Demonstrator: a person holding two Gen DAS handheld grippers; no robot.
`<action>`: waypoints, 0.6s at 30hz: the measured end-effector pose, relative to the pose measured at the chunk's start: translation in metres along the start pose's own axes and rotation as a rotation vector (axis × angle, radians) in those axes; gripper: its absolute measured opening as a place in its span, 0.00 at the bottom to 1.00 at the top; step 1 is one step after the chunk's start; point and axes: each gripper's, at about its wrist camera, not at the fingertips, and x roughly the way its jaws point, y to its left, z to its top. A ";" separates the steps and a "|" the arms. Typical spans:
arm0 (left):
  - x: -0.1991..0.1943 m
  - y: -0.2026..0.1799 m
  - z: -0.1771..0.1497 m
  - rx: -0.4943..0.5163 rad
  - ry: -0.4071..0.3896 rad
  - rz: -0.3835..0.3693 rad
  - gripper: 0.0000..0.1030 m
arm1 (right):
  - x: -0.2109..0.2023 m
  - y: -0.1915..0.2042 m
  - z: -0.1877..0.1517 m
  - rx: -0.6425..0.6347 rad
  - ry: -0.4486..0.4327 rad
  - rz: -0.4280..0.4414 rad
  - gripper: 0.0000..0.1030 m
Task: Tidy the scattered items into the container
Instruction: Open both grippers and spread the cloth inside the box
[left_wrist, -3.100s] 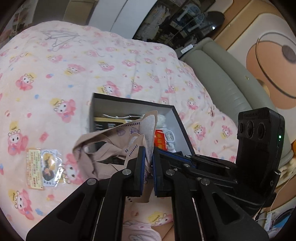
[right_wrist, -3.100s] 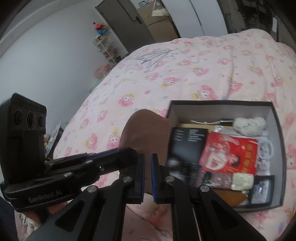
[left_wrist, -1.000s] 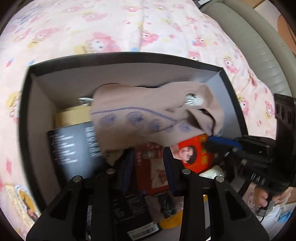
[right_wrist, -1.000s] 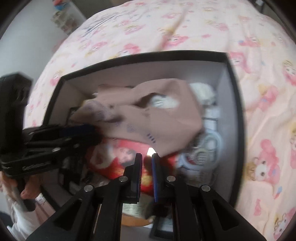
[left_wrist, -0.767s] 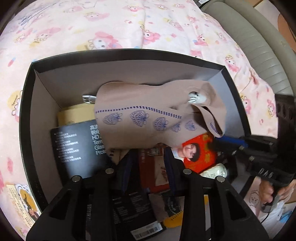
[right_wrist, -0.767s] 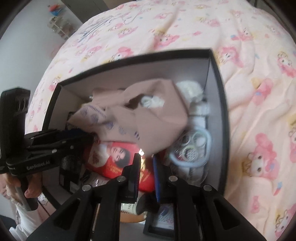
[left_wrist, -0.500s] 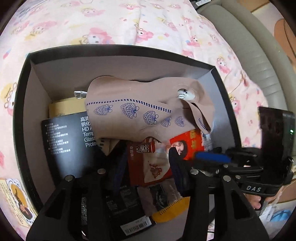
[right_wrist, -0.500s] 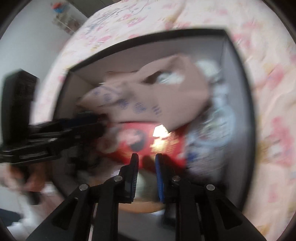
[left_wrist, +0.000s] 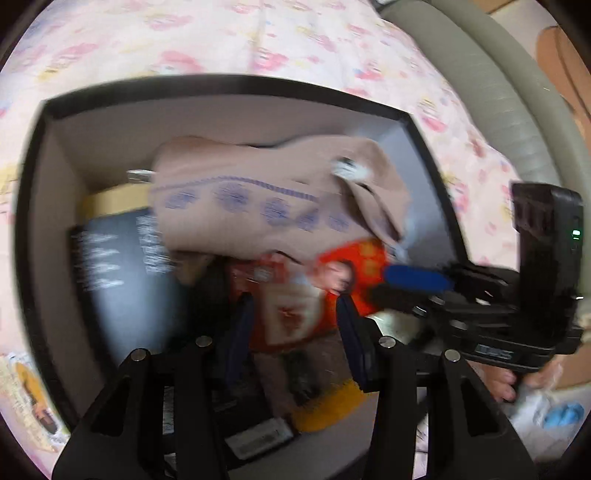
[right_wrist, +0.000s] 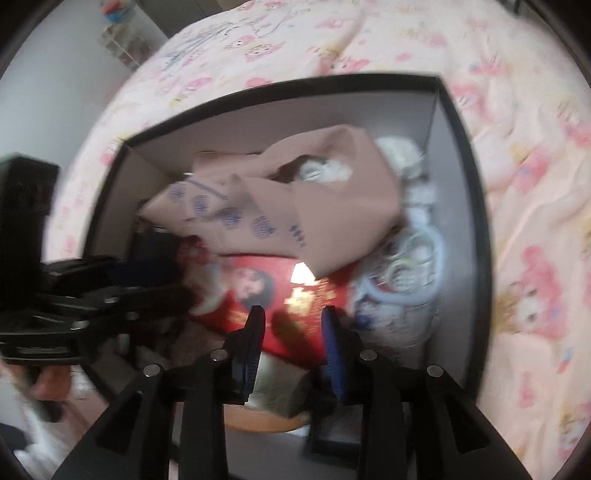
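Note:
A beige cloth with purple shell prints (left_wrist: 258, 206) (right_wrist: 295, 206) lies loose in the black box (left_wrist: 229, 83) (right_wrist: 476, 192), draped over the items inside. My left gripper (left_wrist: 293, 314) hangs open above a red packet (left_wrist: 354, 262), nothing between its fingers. My right gripper (right_wrist: 293, 321) hovers over the same red packet (right_wrist: 266, 284); its jaws are opening and hold nothing. Each gripper shows in the other's view: the right gripper (left_wrist: 413, 280) at the right, the left gripper (right_wrist: 162, 280) at the left.
The box also holds a black booklet (left_wrist: 118, 258), a yellow item (left_wrist: 328, 406), white fluffy things (right_wrist: 402, 151) and a pale blue ring toy (right_wrist: 410, 273). The box sits on a pink cartoon-print bedspread (right_wrist: 535, 184). A small packet (left_wrist: 29, 398) lies outside the box at left. A grey padded bed edge (left_wrist: 498, 92) runs along the right.
Both grippers carried the beige cloth over the box, let it go and drew back toward its near side. The left jaws spread first; the right jaws are now spreading too.

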 end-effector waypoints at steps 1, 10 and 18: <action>-0.002 0.004 -0.001 -0.008 -0.013 0.038 0.44 | -0.001 -0.003 0.001 0.016 0.000 0.006 0.27; -0.002 0.010 0.001 -0.028 0.029 -0.107 0.44 | -0.015 0.014 -0.001 -0.060 -0.151 -0.216 0.27; -0.008 0.029 0.019 -0.068 -0.035 0.016 0.44 | 0.004 0.007 0.022 -0.033 -0.146 -0.204 0.27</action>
